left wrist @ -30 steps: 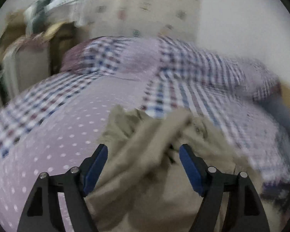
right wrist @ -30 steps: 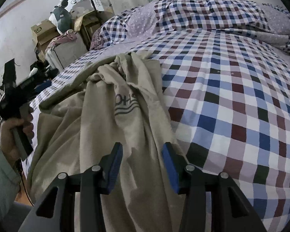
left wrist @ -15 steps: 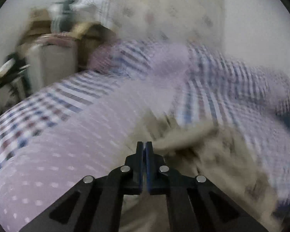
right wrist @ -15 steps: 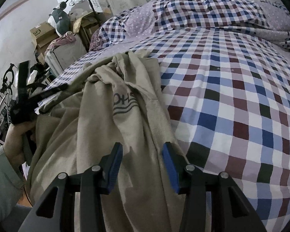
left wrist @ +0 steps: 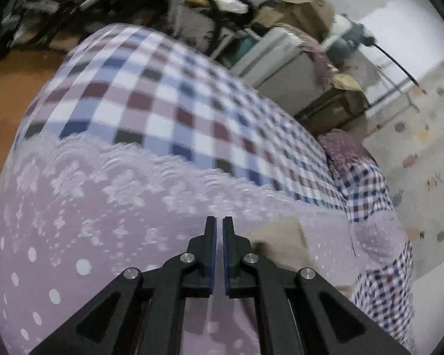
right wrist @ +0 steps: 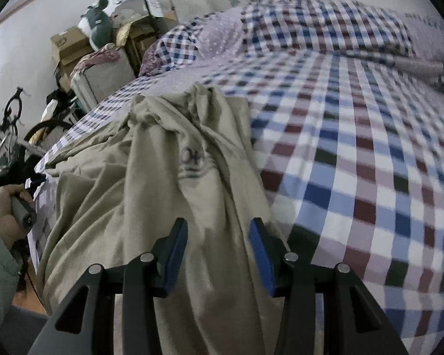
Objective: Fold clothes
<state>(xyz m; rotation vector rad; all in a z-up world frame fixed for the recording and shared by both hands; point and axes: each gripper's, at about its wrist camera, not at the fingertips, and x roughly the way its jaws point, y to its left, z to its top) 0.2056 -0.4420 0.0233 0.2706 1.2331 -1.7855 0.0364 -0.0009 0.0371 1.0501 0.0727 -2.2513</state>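
Observation:
A beige garment with a dark printed logo lies rumpled along the left side of the checked bed cover. My right gripper hovers over its near end, jaws open about half way, with cloth under them and not pinched. My left gripper is shut above the lilac dotted sheet, and I see nothing between its pads. A corner of the beige garment lies just right of its right finger. In the right wrist view a person's hand holds that gripper at the garment's left edge.
Beside the bed stand a grey case, cardboard boxes, a plush toy and a bicycle. Orange floor shows past the bed's edge. A bunched checked duvet lies at the head.
The left gripper's jaws closed from wide open, and it swung left and rolled, facing the bed's edge and clutter. The garment's left edge spread leftward. The right gripper stayed still.

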